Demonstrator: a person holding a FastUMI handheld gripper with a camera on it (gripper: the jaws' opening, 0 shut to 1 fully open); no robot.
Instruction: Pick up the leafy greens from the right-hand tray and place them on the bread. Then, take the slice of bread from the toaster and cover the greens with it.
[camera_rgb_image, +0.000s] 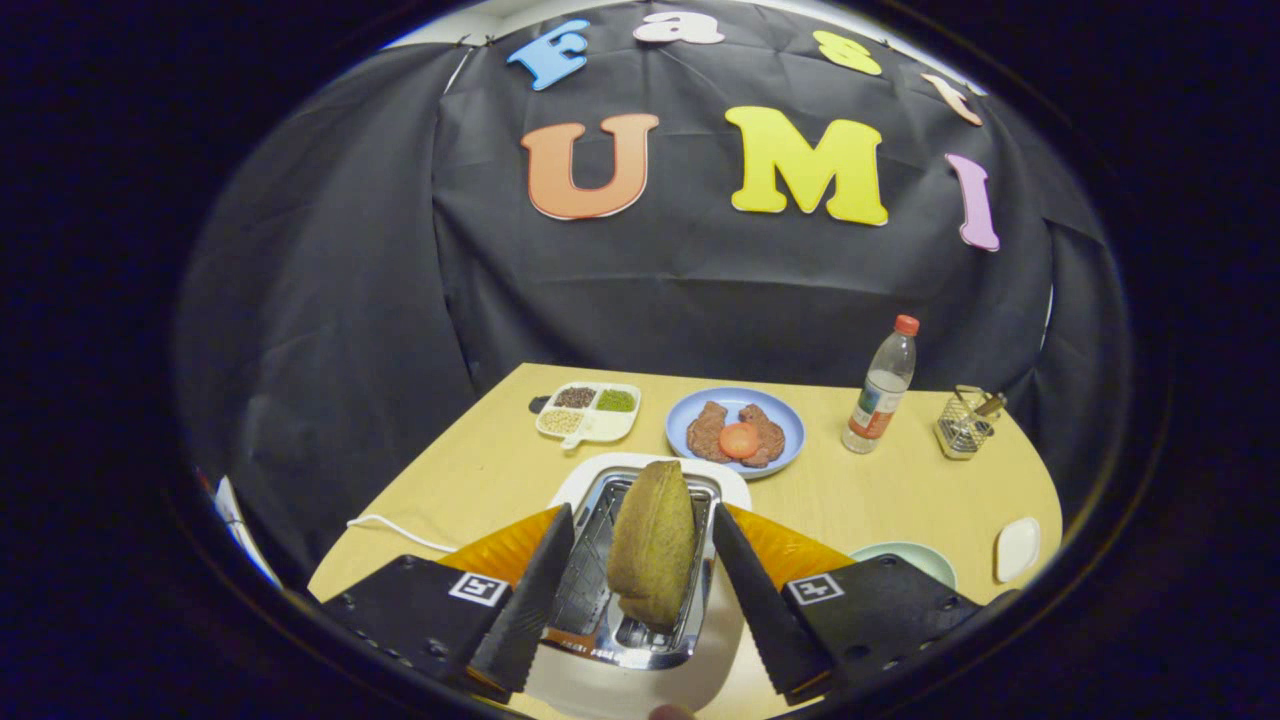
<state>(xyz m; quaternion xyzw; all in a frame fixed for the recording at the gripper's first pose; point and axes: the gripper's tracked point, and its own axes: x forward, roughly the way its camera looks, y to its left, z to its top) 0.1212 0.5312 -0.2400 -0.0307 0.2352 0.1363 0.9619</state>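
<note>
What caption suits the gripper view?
Open gripper straddling a bread slice standing in the toaster.

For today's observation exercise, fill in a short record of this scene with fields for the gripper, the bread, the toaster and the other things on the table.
gripper: open, one finger on each side of the bread, not touching it
bread: slice standing in the toaster slot, tilted
toaster: white, just ahead of the fingers, white cord trailing off
beyond toaster: blue plate with meat and a tomato slice; divided dish of grains
also on table: bottle, wire basket

Pale-green plate (915, 558) behind tongs (640, 600)
</note>
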